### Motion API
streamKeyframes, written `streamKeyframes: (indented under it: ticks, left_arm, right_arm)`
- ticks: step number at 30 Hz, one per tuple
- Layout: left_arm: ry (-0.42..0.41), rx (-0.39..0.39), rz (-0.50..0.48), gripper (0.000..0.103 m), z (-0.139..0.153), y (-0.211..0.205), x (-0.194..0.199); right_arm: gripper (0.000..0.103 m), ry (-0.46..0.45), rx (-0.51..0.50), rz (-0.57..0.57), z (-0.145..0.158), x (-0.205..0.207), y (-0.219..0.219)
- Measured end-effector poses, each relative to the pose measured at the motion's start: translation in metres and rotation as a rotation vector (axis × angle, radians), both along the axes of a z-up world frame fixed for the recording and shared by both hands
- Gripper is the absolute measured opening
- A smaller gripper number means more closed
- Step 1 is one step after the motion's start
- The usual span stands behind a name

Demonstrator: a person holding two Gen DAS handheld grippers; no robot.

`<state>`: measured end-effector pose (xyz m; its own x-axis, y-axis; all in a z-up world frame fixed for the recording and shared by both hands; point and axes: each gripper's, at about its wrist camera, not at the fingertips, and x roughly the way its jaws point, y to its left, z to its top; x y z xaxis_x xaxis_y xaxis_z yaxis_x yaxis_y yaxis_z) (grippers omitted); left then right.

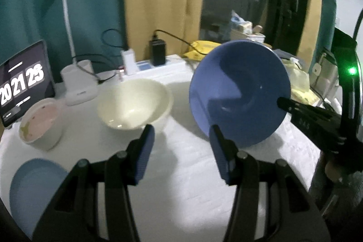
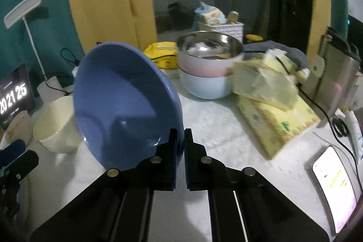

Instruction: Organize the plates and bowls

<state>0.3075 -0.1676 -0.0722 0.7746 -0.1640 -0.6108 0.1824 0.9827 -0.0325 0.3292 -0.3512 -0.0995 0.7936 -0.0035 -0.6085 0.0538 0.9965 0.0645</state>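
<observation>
Glossy blue bowl (image 2: 122, 103); shiny metal pot (image 2: 209, 47); ribbed tongs pads (image 1: 145, 151).

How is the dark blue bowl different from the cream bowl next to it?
The blue bowl is tipped on edge, held by its rim in the right gripper; the cream bowl sits upright on the table, ungripped. The blue bowl looks wider and shallower, the cream bowl deeper. Both appear empty. The left gripper is open, holding neither.

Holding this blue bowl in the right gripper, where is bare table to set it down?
Bare table lies in front of the cream bowl, between it and the left gripper. The far right is crowded: stacked pots and yellow packets. The blue bowl hangs tilted.
</observation>
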Motion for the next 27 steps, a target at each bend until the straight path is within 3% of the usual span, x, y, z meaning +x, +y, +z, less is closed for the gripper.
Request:
streamKeyframes:
  ticks: [10,17,21,22,27]
  left_arm:
    - [-0.047,-0.029,-0.056,0.052,-0.01,-0.043,0.038]
    - [0.0,-0.019,-0.079,0.051,-0.026,-0.058,0.066]
    - [0.012,-0.015,-0.116,0.037,-0.032,-0.067,0.071]
    - [0.017,-0.02,-0.126,0.03,-0.033,-0.068,0.072]
    - [0.027,-0.021,-0.123,0.021,-0.032,-0.066,0.07]
  right_arm:
    - [0.01,-0.006,0.068,-0.028,-0.015,0.008,-0.04]
    - [0.02,0.028,0.118,-0.029,-0.029,0.027,-0.051]
    - [0.02,0.031,0.126,-0.015,-0.032,0.03,-0.05]
    - [0.016,0.024,0.125,-0.007,-0.031,0.029,-0.049]
    - [0.014,0.004,0.11,-0.01,-0.026,0.024,-0.045]
